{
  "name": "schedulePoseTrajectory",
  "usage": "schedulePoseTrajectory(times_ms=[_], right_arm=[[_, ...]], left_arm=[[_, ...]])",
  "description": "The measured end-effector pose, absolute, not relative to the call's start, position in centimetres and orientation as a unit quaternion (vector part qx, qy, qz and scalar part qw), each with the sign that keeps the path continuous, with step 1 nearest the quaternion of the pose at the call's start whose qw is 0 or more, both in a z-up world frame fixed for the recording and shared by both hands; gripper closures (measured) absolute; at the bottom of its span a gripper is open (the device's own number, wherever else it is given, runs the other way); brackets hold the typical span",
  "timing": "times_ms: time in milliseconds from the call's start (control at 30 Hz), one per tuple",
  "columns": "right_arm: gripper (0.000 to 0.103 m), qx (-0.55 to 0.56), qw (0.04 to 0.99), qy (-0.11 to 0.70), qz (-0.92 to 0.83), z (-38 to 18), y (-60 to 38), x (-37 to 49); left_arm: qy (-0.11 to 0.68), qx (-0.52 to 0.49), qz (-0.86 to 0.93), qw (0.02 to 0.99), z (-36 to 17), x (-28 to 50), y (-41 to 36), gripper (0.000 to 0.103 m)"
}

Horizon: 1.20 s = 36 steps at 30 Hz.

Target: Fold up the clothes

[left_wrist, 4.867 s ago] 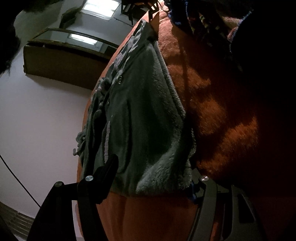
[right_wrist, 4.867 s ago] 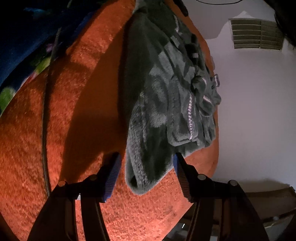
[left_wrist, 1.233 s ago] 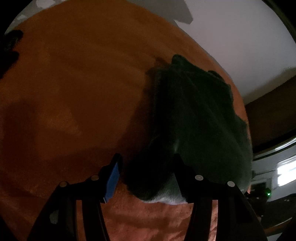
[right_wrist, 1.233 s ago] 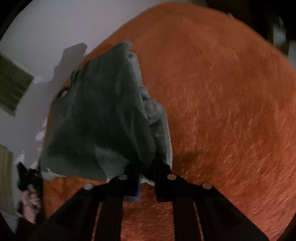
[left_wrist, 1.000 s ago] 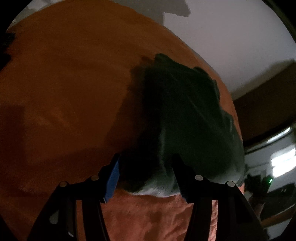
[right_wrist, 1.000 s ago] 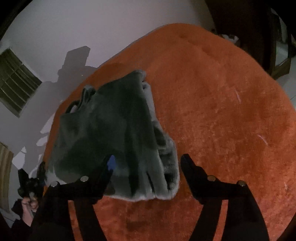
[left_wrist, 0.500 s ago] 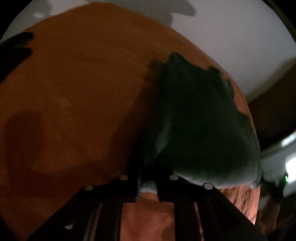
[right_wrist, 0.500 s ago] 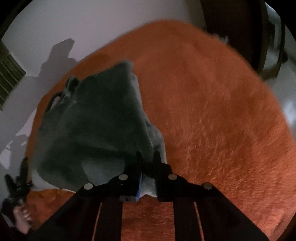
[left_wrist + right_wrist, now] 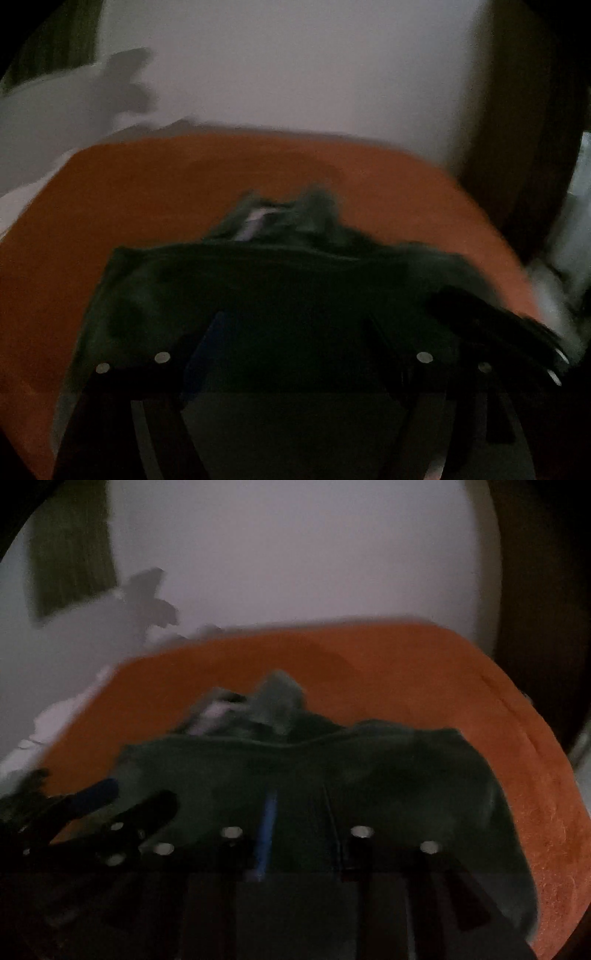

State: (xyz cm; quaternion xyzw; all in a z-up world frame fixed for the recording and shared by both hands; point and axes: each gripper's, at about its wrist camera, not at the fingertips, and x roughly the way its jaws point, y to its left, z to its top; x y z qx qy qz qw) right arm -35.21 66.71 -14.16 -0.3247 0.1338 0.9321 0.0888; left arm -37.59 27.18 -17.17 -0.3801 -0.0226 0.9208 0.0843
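**Left wrist view:** One dark green fleece garment (image 9: 280, 277) is seen spread broadly across the near half of a single orange blanket (image 9: 147, 192), probably flattened for a fold. The left gripper (image 9: 295, 325) is held over the near hem with its jaws spread wide, and nothing is gripped. The right gripper (image 9: 498, 332) is glimpsed, blurred, at the garment's right edge.

**Right wrist view:** The same garment (image 9: 388, 768) is shown, with a bunched part at its far edge. The right gripper's (image 9: 299, 801) fingers are drawn close, with a narrow gap left. Whether cloth is pinched cannot be told through the blur. One garment, one blanket and two grippers are counted.
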Motion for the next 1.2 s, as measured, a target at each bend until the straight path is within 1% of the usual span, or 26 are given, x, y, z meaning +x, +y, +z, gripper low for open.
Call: schedulePoseTrajectory(times_ms=[33,100,133,233,300,367,433,533,633,733,767,800,833,867,900,933,1000,1067,1100,1200], right_arm=[[0.081,-0.332,0.094,0.144,0.927,-14.9,67.3,-36.4],[0.081,-0.346,0.101,0.163,0.919,-16.5,68.3,-38.5],[0.081,-0.348,0.096,0.168,0.917,-17.2,68.5,-38.5],[0.081,-0.354,0.080,0.182,0.914,-19.4,69.1,-38.3],[0.082,-0.358,0.070,0.192,0.911,-20.9,69.5,-38.2],[0.087,-0.362,0.060,0.201,0.908,-22.4,69.9,-38.1],[0.088,-0.370,0.052,0.210,0.903,-23.1,70.2,-38.4],[0.089,-0.371,0.048,0.215,0.902,-23.0,70.5,-38.3],[0.103,-0.359,0.052,0.208,0.909,-21.7,71.9,-36.6],[0.103,-0.334,0.104,0.179,0.920,-20.7,75.8,-33.3],[0.103,-0.329,0.114,0.183,0.919,-20.9,77.5,-32.4],[0.103,-0.333,0.101,0.209,0.914,-21.6,79.0,-31.9],[0.103,-0.335,0.098,0.215,0.912,-21.8,79.3,-31.9],[0.103,-0.339,0.096,0.214,0.911,-21.9,79.3,-32.0],[0.103,-0.346,0.097,0.190,0.914,-21.3,78.4,-32.1],[0.103,-0.353,0.097,0.169,0.915,-20.8,77.7,-32.3],[0.101,-0.362,0.077,0.163,0.915,-19.3,77.0,-32.2],[0.101,-0.381,0.054,0.184,0.904,-17.3,77.0,-32.1],[0.101,-0.394,0.050,0.189,0.898,-16.0,76.9,-32.1],[0.101,-0.424,0.046,0.181,0.886,-10.7,76.5,-32.2]], left_arm=[[-0.048,-0.389,0.917,0.071,-18.0,-39.3,27.0,0.026],[-0.109,-0.385,0.914,0.065,-19.2,-40.2,24.8,0.025],[-0.112,-0.395,0.910,0.059,-20.4,-40.9,24.4,0.025],[-0.078,-0.435,0.896,0.043,-24.9,-42.2,23.7,0.026],[-0.089,-0.420,0.902,0.050,-25.4,-41.6,23.3,0.026],[-0.092,-0.408,0.907,0.055,-25.7,-41.3,23.2,0.025],[-0.088,-0.414,0.905,0.055,-26.0,-41.8,23.3,0.025],[-0.089,-0.415,0.903,0.059,-25.5,-41.6,23.0,0.025],[-0.100,-0.400,0.909,0.069,-24.1,-39.9,21.0,0.025],[-0.034,-0.359,0.933,0.011,-22.4,-37.5,18.8,0.025],[-0.013,-0.348,0.937,-0.007,-21.9,-37.0,17.6,0.025],[0.008,-0.337,0.941,-0.029,-21.7,-36.9,16.6,0.025],[0.032,-0.319,0.945,-0.068,-21.5,-36.1,15.4,0.025],[0.026,-0.330,0.940,-0.078,-21.7,-36.0,14.1,0.025],[0.017,-0.344,0.935,-0.087,-21.9,-36.0,12.8,0.025],[-0.014,-0.380,0.923,-0.063,-22.4,-36.5,11.5,0.025],[-0.073,-0.424,0.902,-0.023,-21.7,-36.7,9.3,0.025],[-0.075,-0.436,0.897,-0.005,-19.6,-36.7,9.1,0.025],[-0.068,-0.443,0.894,0.006,-18.9,-37.7,10.1,0.025],[-0.026,-0.476,0.877,0.055,-14.2,-37.7,11.1,0.025]])
